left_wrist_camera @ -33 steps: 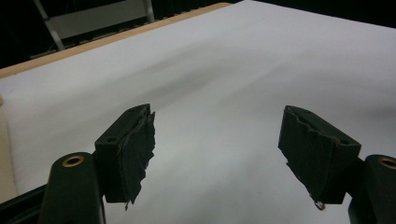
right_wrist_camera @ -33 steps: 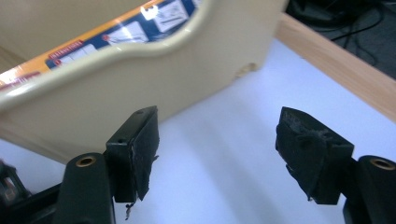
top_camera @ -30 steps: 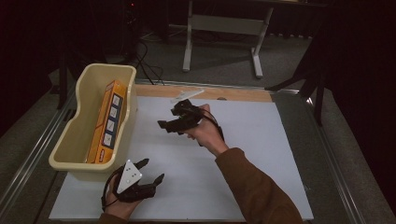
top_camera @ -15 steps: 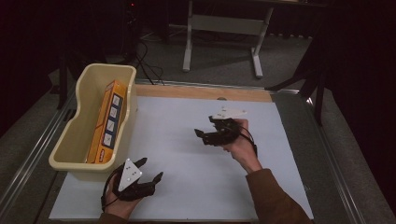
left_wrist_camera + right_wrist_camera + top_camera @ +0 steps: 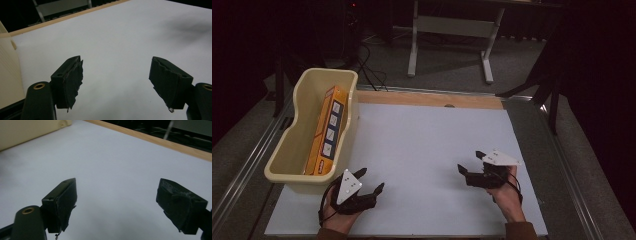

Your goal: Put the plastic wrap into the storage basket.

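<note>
Dim surroundings, soft shadows, mild blur

High view: fixed above the near edge, facing forward and down over the whole white table (image 5: 432, 145) and the cream bin (image 5: 294, 150). Tool views: low, close to the surface, looking along their own jaws. Shared: white tabletop, wooden far edge (image 5: 160, 141), bin wall (image 5: 7, 75).

A grey metal stand (image 5: 451, 30) rests on the dim floor (image 5: 452, 70).
</note>
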Demonstrator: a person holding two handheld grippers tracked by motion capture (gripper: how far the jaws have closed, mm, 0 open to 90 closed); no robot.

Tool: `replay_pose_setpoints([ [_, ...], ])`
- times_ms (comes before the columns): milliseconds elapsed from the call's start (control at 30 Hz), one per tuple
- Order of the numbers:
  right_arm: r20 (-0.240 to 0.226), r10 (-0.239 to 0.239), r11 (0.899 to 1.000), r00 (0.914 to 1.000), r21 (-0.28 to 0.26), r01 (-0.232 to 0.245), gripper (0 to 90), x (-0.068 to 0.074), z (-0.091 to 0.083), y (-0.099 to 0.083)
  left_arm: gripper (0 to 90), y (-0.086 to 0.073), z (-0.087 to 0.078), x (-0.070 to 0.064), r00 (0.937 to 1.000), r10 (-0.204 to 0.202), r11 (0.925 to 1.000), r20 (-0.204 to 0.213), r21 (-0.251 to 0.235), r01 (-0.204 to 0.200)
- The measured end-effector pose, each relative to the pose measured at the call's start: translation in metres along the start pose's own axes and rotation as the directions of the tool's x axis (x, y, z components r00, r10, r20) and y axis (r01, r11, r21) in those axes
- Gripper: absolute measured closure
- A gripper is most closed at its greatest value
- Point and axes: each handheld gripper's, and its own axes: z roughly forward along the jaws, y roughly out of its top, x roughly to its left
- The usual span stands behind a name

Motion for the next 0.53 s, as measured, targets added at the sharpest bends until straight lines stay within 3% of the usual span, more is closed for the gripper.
replay_pose_setpoints([
  [167,0.049,0.01,1.0,0.9988,-0.01,-0.01,17.7,-0.007,-0.019,-0.021,26.5,0.001,-0.001,0.0,1.0,0.002,1.0,0.007,-0.003,-0.002],
  [533,0.062,-0.016,0.998,0.9979,-0.061,0.02,19.8,-0.006,-0.048,-0.041,26.5,0.001,-0.005,0.001,1.0,-0.002,0.9999,0.005,-0.014,0.002],
])
